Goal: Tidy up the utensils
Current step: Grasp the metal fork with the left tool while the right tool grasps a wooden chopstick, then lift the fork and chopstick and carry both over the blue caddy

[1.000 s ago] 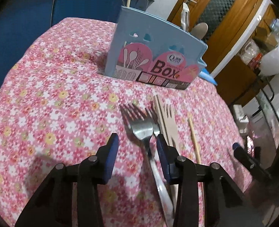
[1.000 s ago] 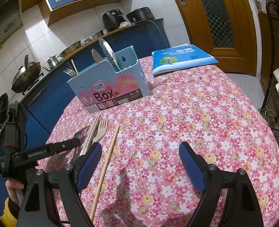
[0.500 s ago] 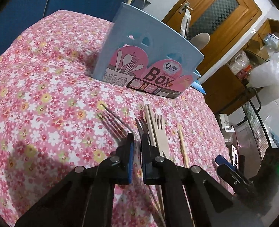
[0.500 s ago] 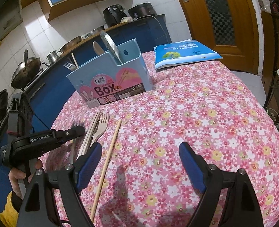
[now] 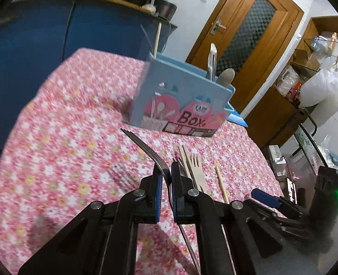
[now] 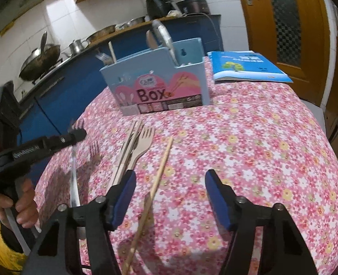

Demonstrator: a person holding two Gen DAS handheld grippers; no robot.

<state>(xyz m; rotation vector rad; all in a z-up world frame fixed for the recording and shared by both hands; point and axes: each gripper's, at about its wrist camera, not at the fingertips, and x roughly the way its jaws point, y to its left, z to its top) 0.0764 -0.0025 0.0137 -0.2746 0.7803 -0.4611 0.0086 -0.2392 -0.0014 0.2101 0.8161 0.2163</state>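
My left gripper (image 5: 166, 174) is shut on the neck of a metal fork (image 5: 141, 144), which hangs tilted above the flowered cloth; its handle (image 6: 73, 183) slants down behind the left gripper (image 6: 77, 135). A wooden fork (image 6: 143, 144) and flat wooden sticks (image 6: 127, 151) lie on the cloth in front of the blue utensil box (image 6: 157, 87), which holds several utensils. My right gripper (image 6: 170, 183) hovers over a single chopstick (image 6: 162, 167). Its jaws are closing, the chopstick lies between them, and neither pad touches it.
A blue booklet (image 6: 247, 66) lies behind the box to the right. The round table (image 6: 283, 160) drops off at right and left. Blue kitchen cabinets (image 5: 31, 45) stand behind it, a wooden door (image 5: 244, 34) beyond it, and a wire rack (image 5: 306, 142) to the right.
The left gripper shut on the metal fork and lifted it off the cloth. The right gripper moved over the chopstick and its jaws narrowed.
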